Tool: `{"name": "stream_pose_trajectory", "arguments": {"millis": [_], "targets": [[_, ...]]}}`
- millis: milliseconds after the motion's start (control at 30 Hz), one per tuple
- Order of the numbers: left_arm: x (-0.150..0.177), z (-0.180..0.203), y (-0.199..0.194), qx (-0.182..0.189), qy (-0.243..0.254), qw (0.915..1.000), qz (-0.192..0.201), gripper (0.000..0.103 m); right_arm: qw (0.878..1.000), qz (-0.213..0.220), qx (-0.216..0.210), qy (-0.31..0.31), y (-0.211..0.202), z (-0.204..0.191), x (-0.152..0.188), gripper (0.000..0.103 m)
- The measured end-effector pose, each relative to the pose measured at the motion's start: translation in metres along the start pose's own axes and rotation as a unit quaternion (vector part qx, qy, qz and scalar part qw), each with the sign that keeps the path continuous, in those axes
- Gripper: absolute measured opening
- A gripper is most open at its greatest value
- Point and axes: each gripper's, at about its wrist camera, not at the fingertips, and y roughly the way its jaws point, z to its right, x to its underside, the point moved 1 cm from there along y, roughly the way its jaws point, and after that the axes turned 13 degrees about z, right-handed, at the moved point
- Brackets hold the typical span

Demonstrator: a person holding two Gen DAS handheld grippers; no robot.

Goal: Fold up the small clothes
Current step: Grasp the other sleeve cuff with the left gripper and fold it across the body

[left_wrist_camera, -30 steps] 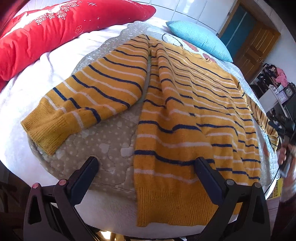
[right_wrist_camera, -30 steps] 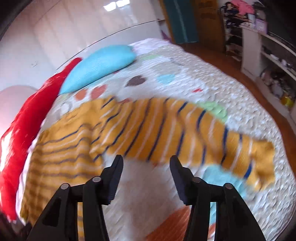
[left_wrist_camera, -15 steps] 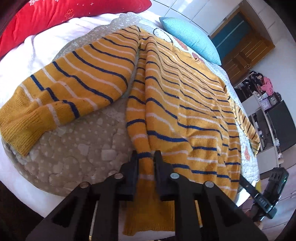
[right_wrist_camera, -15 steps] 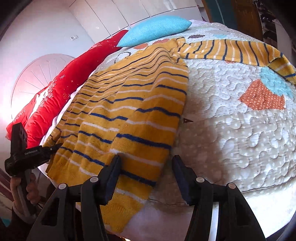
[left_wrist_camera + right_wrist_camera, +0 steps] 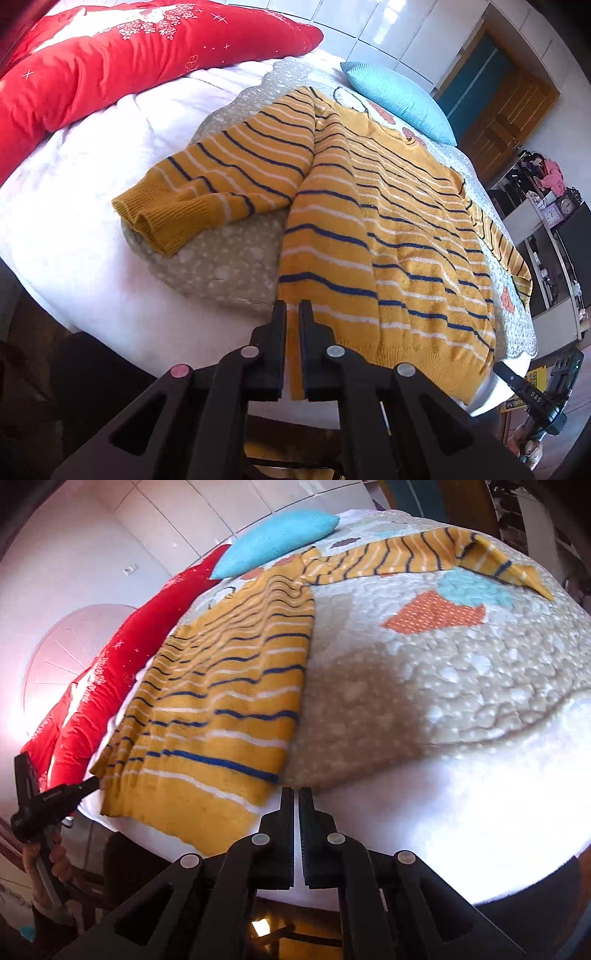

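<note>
Bedroom, round bed with white cover and a dotted quilt on top. Red pillow and blue cushion sit along the far edge; wooden door behind them.

Yellow sweater with navy and white stripes lies flat on the quilt, hem toward the near edge of the bed. 1 sleeve is spread out to the side in the left wrist view, cuff resting on the quilt. Other sleeve stretches across the quilt toward the far side in the right wrist view.

Left gripper: fingers pressed together, pinching the hem corner of the sweater; a strip of yellow knit shows in the slot between the 2 pads.

Right gripper: fingers pressed together at the bed edge just beside the other hem corner. Gap between pads looks bare, no fabric visible in it, so no grip on the sweater here.
</note>
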Motion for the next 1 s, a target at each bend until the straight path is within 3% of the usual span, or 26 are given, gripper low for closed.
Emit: {"name": "stream_pose_trajectory", "arguments": {"millis": [67,100,133,200,367,467,533,567,600,633,700,800,833,900,1000], "targets": [[-0.005,-0.011,0.001,-0.034,0.005,0.9994,0.011,0.010,1.000,0.010,0.012,0.001,-0.006,0.005,-0.001,0.005],[-0.008,-0.015,0.002,-0.051,0.006,0.9985,0.017,0.023,1.000,0.016,0.013,0.004,-0.008,0.007,-0.003,0.005],[-0.011,-0.022,0.002,-0.066,0.003,0.9975,0.024,0.047,1.000,0.020,0.014,0.005,-0.010,0.008,-0.005,0.005],[-0.019,-0.036,0.000,-0.081,-0.008,0.9957,0.045,0.072,0.999,0.025,0.020,-0.004,-0.011,0.004,-0.010,0.005],[-0.054,-0.065,0.010,-0.130,0.007,0.9884,0.079,0.079,0.999,0.023,0.027,-0.037,0.000,-0.014,-0.014,0.009],[-0.064,-0.077,0.036,-0.141,0.011,0.9885,0.054,0.080,0.998,0.025,0.025,-0.051,0.006,-0.026,-0.015,0.015],[-0.063,-0.084,0.052,-0.129,-0.004,0.9912,0.029,0.080,0.997,0.026,0.027,-0.064,0.009,-0.034,-0.016,0.019],[-0.061,-0.086,0.058,-0.118,-0.010,0.9927,0.022,0.078,0.997,0.025,0.029,-0.072,0.010,-0.038,-0.016,0.020],[-0.059,-0.085,0.062,-0.109,-0.013,0.9938,0.018,0.052,0.996,0.025,0.032,-0.081,0.011,-0.042,-0.018,0.020],[-0.057,-0.084,0.066,-0.099,-0.016,0.9949,0.011,0.034,0.995,0.024,0.037,-0.091,0.012,-0.046,-0.019,0.020],[-0.061,-0.084,0.064,-0.092,-0.018,0.9955,0.015,0.017,0.993,0.027,0.049,-0.107,0.014,-0.051,-0.022,0.020],[-0.081,-0.098,0.058,-0.076,-0.030,0.9964,0.022,0.015,0.991,0.032,0.059,-0.115,0.017,-0.056,-0.030,0.020],[-0.092,-0.106,0.057,-0.079,-0.037,0.9959,0.024,0.004,0.991,0.033,0.061,-0.116,0.018,-0.057,-0.032,0.020],[-0.121,-0.128,0.051,-0.144,-0.027,0.9877,0.053,0.003,0.991,0.036,0.065,-0.114,0.020,-0.058,-0.035,0.020],[-0.165,-0.166,0.041,-0.183,-0.050,0.9783,0.084,0.003,0.992,0.034,0.065,-0.104,0.025,-0.058,-0.036,0.020]]}}
